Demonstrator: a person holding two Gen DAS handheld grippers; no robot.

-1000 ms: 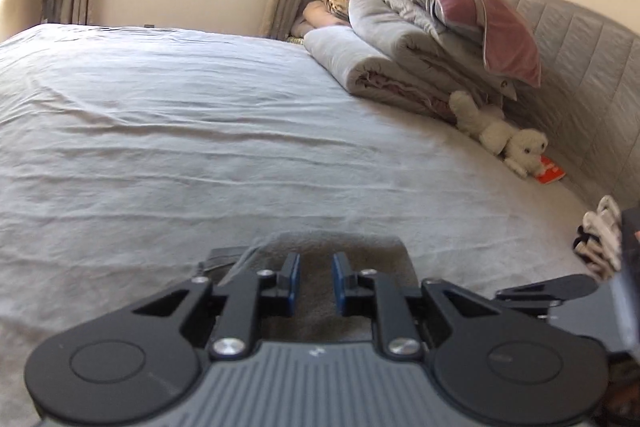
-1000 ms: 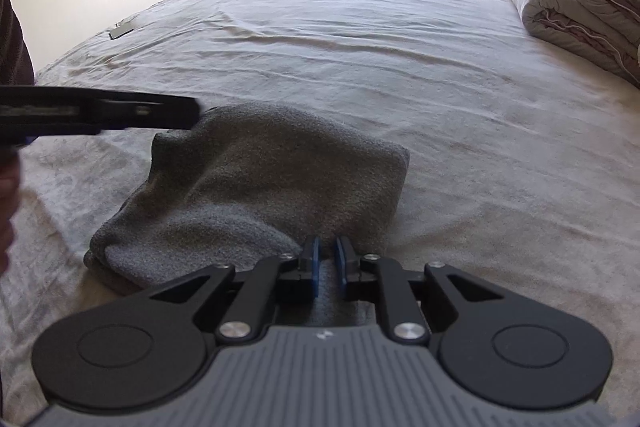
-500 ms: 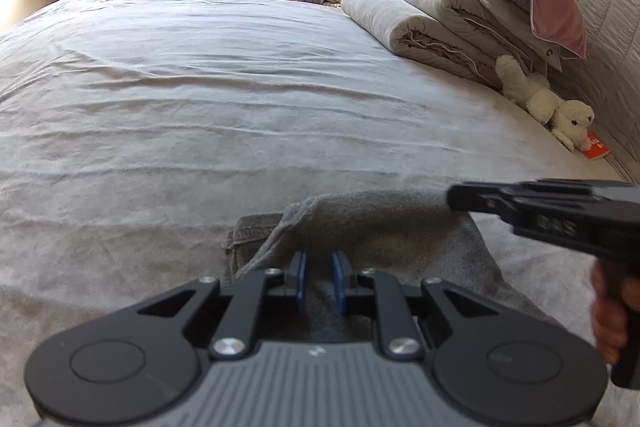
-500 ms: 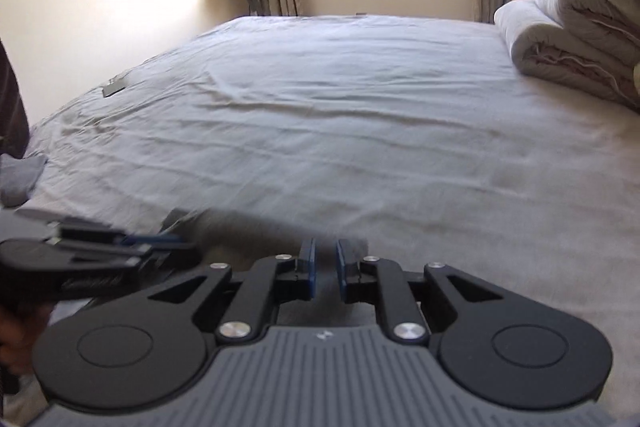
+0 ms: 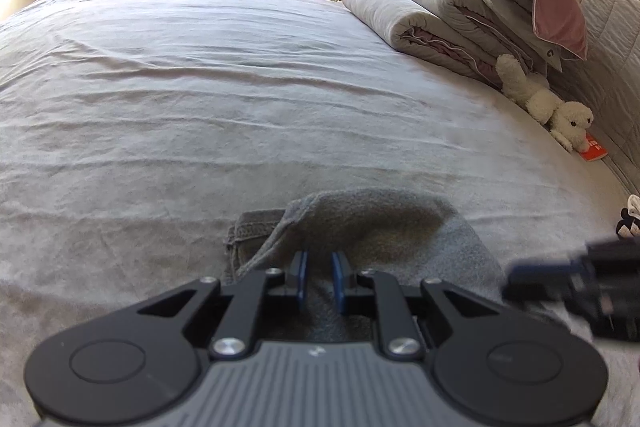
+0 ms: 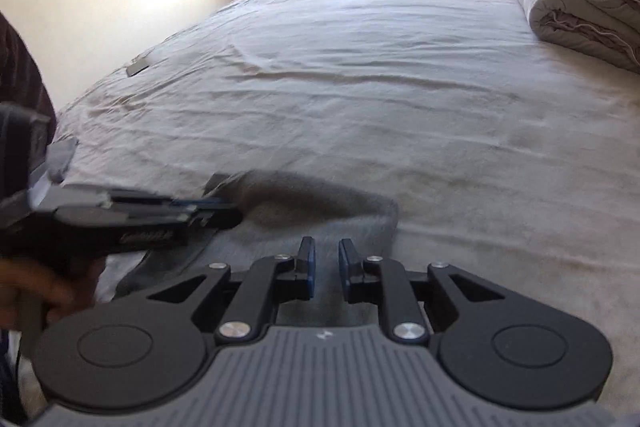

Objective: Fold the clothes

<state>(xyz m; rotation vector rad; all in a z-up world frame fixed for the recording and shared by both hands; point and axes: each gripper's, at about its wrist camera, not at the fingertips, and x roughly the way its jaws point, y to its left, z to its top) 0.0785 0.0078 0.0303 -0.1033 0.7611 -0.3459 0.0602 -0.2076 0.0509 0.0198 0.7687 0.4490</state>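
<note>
A grey garment (image 5: 380,223) lies bunched in a fold near the front edge of the bed (image 5: 240,87). My left gripper (image 5: 319,259) sits at its near edge, its jaws narrowly set with grey cloth pinched between the blue pads. In the right wrist view it comes in side-on from the left (image 6: 228,211), its tips on the garment (image 6: 312,195). My right gripper (image 6: 324,247) hovers over the garment's near right part. Its jaws are opening; cloth shows below the gap, not pressed by the pads. It appears blurred at the right edge of the left wrist view (image 5: 516,279).
Rolled quilts and a pink pillow (image 5: 460,7) are stacked along the grey headboard, with a white plush toy (image 5: 552,107) and a red booklet (image 5: 594,151) below them. A dark flat object (image 6: 138,67) lies at the bed's left edge. A hand (image 6: 40,291) holds the left gripper.
The right gripper's jaws have parted slightly and it has drawn back and lower in the left wrist view. The left gripper has stayed on the cloth.
</note>
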